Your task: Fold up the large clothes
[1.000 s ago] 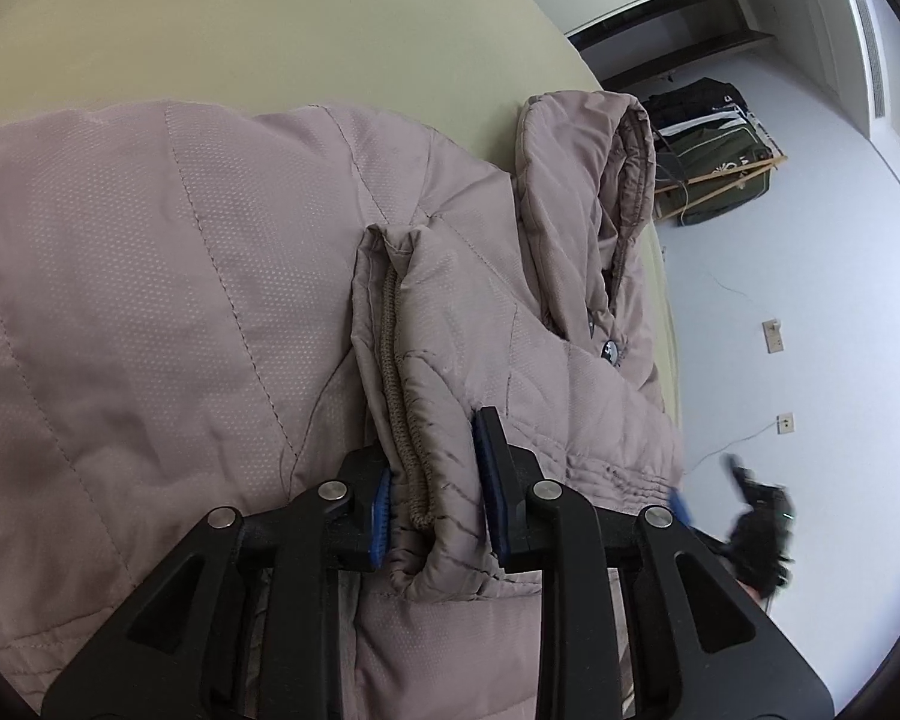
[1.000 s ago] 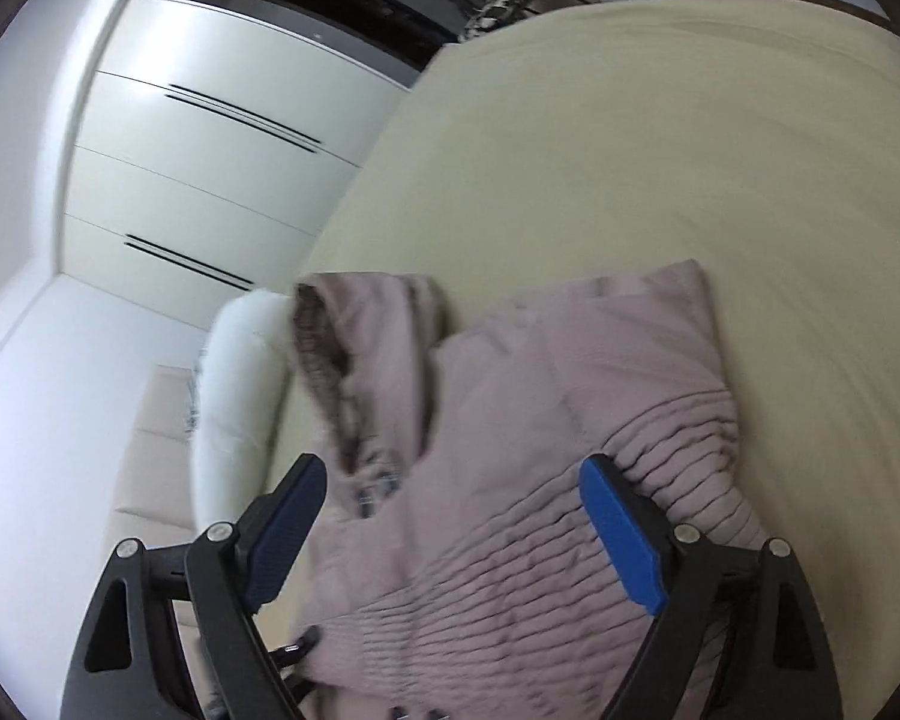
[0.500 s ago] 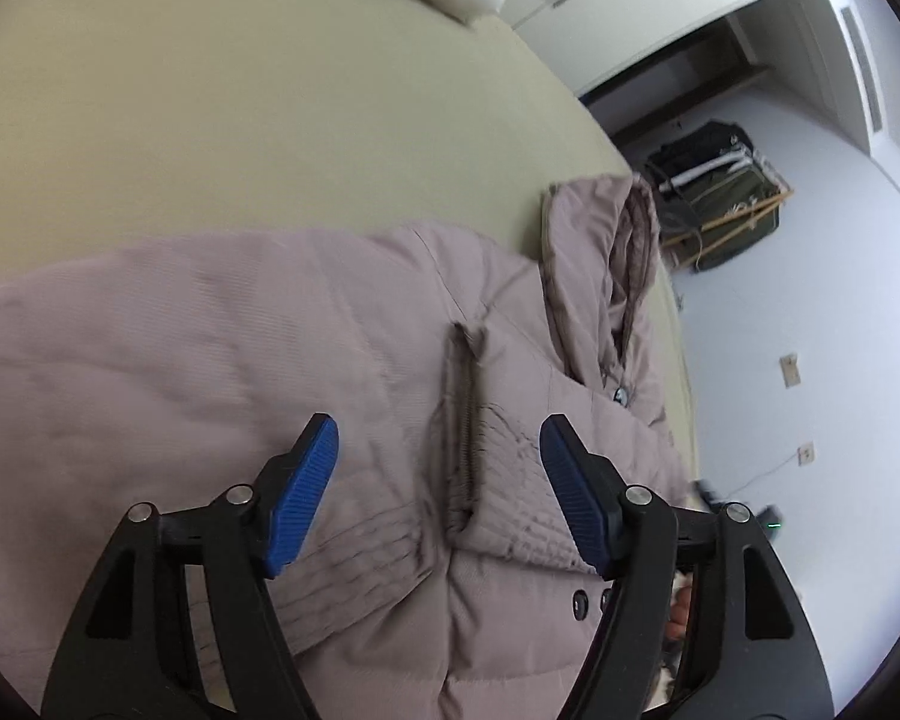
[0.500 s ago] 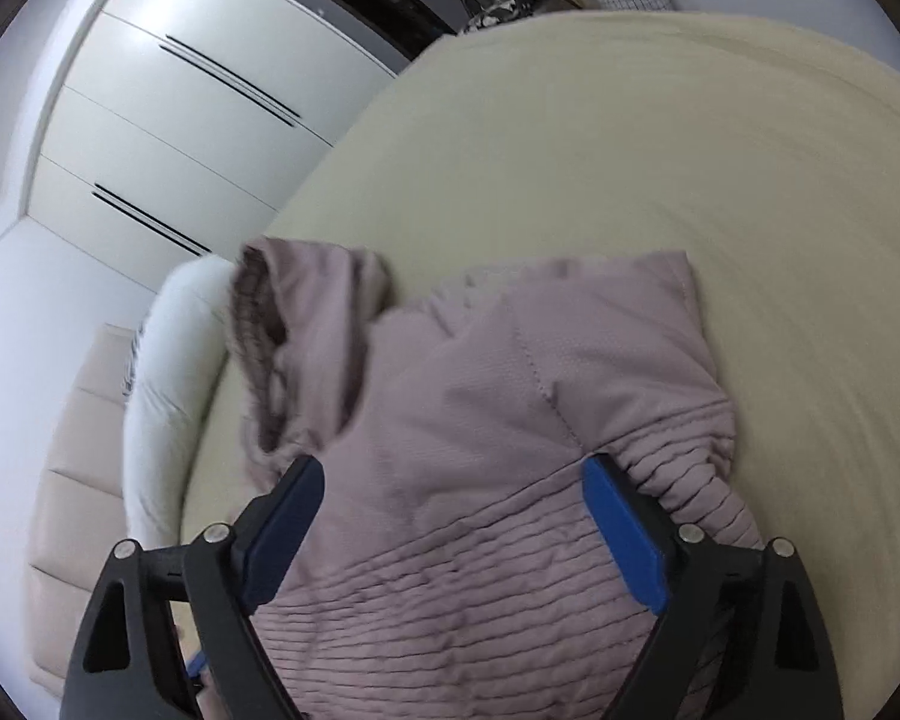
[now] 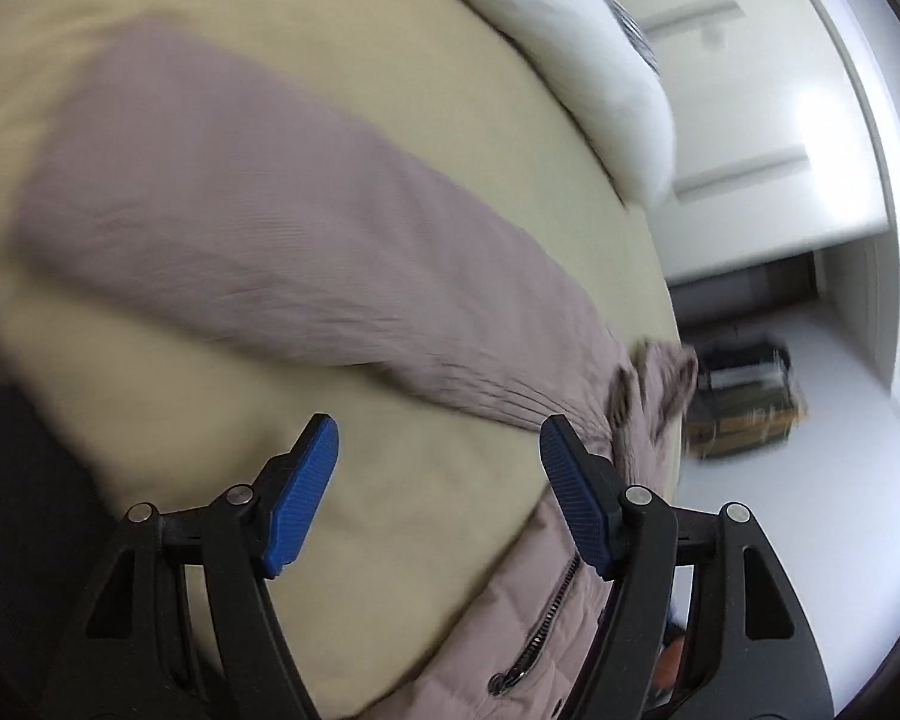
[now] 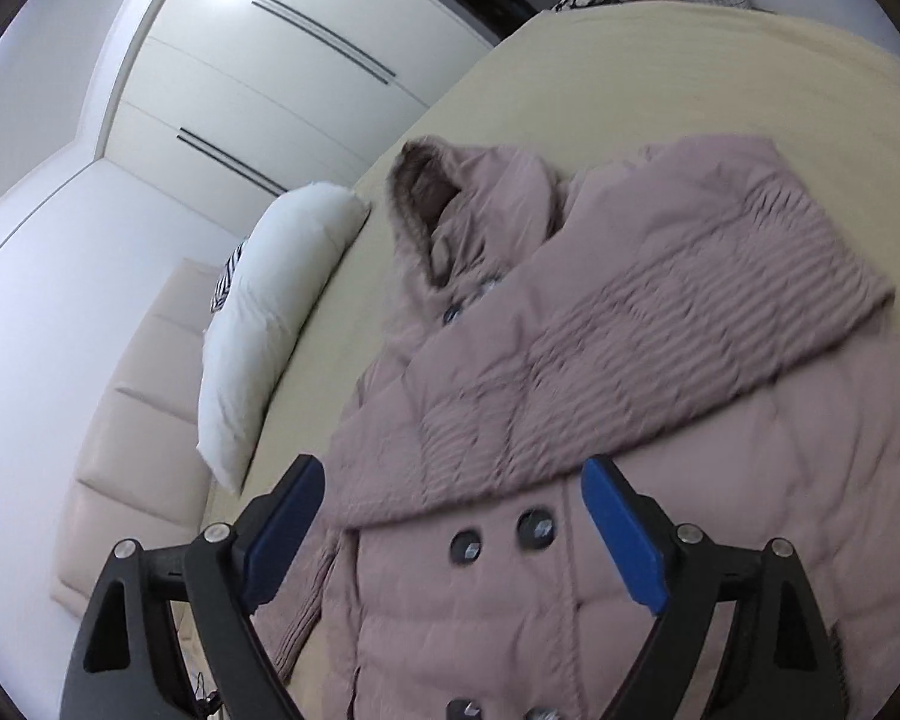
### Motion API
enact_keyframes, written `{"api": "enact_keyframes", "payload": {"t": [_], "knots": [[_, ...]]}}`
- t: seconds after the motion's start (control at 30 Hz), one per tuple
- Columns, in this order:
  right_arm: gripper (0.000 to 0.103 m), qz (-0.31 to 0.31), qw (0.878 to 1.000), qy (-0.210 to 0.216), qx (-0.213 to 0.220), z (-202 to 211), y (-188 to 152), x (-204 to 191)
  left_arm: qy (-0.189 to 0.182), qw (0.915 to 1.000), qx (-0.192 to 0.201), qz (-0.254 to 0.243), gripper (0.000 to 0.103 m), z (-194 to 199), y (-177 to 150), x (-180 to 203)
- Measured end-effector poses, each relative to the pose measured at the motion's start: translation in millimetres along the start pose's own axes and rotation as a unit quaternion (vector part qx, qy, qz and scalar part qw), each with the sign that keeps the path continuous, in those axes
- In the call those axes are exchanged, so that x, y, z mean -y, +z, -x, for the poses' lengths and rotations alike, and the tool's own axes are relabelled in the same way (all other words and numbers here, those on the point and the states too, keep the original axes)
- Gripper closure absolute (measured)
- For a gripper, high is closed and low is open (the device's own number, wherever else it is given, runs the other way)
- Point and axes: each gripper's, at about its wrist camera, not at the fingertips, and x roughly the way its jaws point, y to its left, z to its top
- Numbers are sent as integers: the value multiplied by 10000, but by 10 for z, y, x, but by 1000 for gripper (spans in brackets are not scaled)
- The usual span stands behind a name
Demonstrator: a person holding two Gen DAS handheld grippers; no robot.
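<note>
The padded mauve coat (image 6: 600, 420) lay front-up on the bed (image 6: 660, 72), its fur-edged hood (image 6: 444, 204) toward the 11 o'clock side of the right wrist view, near the white pillow (image 6: 270, 312). One sleeve (image 6: 660, 324) lay folded diagonally across the chest, cuff end toward 2 o'clock, covering the upper placket; two buttons (image 6: 501, 534) showed just below its edge. That placement suited a narrow folded bundle, with the sleeve inside the body outline.

The right gripper (image 6: 450, 534) hovered above the button row, jaws spread wide, holding nothing. No contact with the fabric was apparent.

In the left wrist view, badly motion-blurred, the left gripper (image 5: 438, 480) was likewise spread and empty, over bare sheet. The coat's other sleeve (image 5: 270, 228) stretched from the 10 o'clock area down toward the shoulder at 4 o'clock, unfolded and flat on the bed. A zip (image 5: 540, 630) on the coat body showed at about 5 o'clock.

Assessment: one sleeve was folded, the other outstanding. The left gripper appeared placed to take the outstretched sleeve, probably near its cuff, and bring it across the chest. Risk noted: the slippery quilted shell could slide, disturbing the sleeve on the chest.
</note>
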Motion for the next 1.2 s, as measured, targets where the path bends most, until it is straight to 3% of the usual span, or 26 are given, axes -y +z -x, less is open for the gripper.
{"api": "enact_keyframes", "payload": {"t": [0.17, 0.3, 0.37, 0.43, 0.47, 0.5, 0.57, 0.63, 0.73, 0.83, 0.9, 1.0, 1.13, 1.2], "knots": [[13, -225, 9983, 246, -472, -134, -614, -141, -275, 9943, 511, 897, 35, 177, 113, -435], [13, -298, 9976, 322, -541, -88, -808, -246, -589, 9822, 778, 1607, 35, 76, 266, -640], [13, -242, 9979, 350, -494, -21, -819, -312, -725, 9713, 880, 2086, 35, 16, 299, -733], [14, -167, 9981, 361, -472, 5, -818, -372, -653, 9685, 947, 2207, 40, 7, 345, -737], [15, -125, 9982, 369, -454, 63, -797, -374, -614, 9691, 973, 2183, 55, 13, 372, -721], [16, -89, 9983, 378, -436, 67, -777, -400, -518, 9715, 993, 2091, 73, 30, 402, -679], [19, -47, 9984, 391, -413, 150, -786, -407, -378, 9769, 1119, 1780, 82, 82, 487, -552], [21, -32, 9984, 406, -386, 231, -780, -364, -289, 9828, 1249, 1329, 84, 204, 596, -384], [22, -71, 9987, 357, -356, 322, -771, -242, -176, 9886, 1465, 286, 85, 294, 677, 171], [22, -190, 9990, 246, -334, 385, -748, -68, -84, 9834, 1496, -1019, 86, 263, 556, 892], [22, -324, 9988, 212, -311, 413, -710, 67, -24, 9684, 1423, -2047, 86, 142, 297, 1424], [22, -467, 9986, 164, -205, 466, -625, 250, -48, 9379, 1084, -3295, 86, -153, -221, 2043], [22, -659, 9974, 189, -213, 484, -504, 448, -32, 8839, 556, -4643, 86, -651, -1129, 2513], [22, -735, 9963, 275, -337, 429, -453, 492, 48, 8623, 366, -5051, 86, -881, -1465, 2571]]}}
